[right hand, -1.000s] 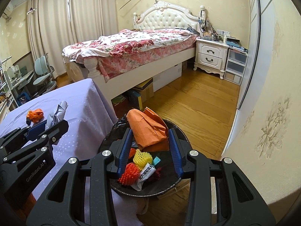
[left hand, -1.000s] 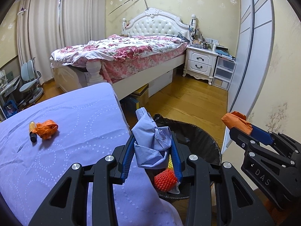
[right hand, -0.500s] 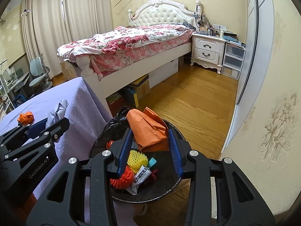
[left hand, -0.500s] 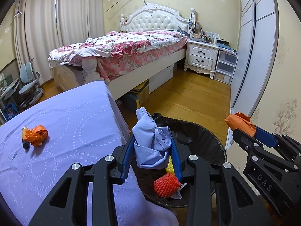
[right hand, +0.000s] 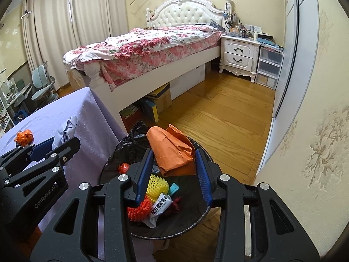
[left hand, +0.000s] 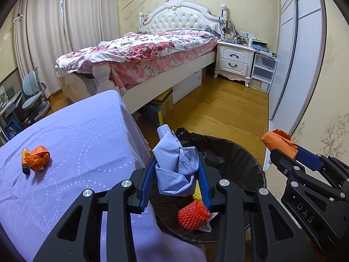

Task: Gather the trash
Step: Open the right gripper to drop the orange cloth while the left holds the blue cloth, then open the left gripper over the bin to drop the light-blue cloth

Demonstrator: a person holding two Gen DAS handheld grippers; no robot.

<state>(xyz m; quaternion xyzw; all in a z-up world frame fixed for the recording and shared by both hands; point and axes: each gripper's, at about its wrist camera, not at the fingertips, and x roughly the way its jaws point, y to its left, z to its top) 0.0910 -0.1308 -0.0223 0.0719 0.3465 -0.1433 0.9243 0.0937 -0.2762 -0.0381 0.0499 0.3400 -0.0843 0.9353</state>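
My left gripper (left hand: 175, 166) is shut on a crumpled pale blue paper (left hand: 174, 166) and holds it over the near rim of the black-lined trash bin (left hand: 244, 152). My right gripper (right hand: 173, 159) is shut on a crumpled orange paper bag (right hand: 172, 150) above the same bin (right hand: 196, 218). Inside the bin lie orange (right hand: 137, 209) and yellow foam nets (right hand: 156, 185), a white wrapper (right hand: 159, 205) and other scraps. An orange plastic scrap with a small tube (left hand: 36, 158) lies on the purple tablecloth (left hand: 76, 152).
The table stands left of the bin. A bed with a floral quilt (left hand: 141, 52), a white nightstand (left hand: 234, 61) and plastic drawers (left hand: 262, 72) stand beyond on the wooden floor (left hand: 220, 113). A wall with a sliding door (left hand: 305, 76) is close on the right.
Both grippers have shifted slightly right and forward over the bin, still holding their papers. More of the bin's inside shows under the left gripper.
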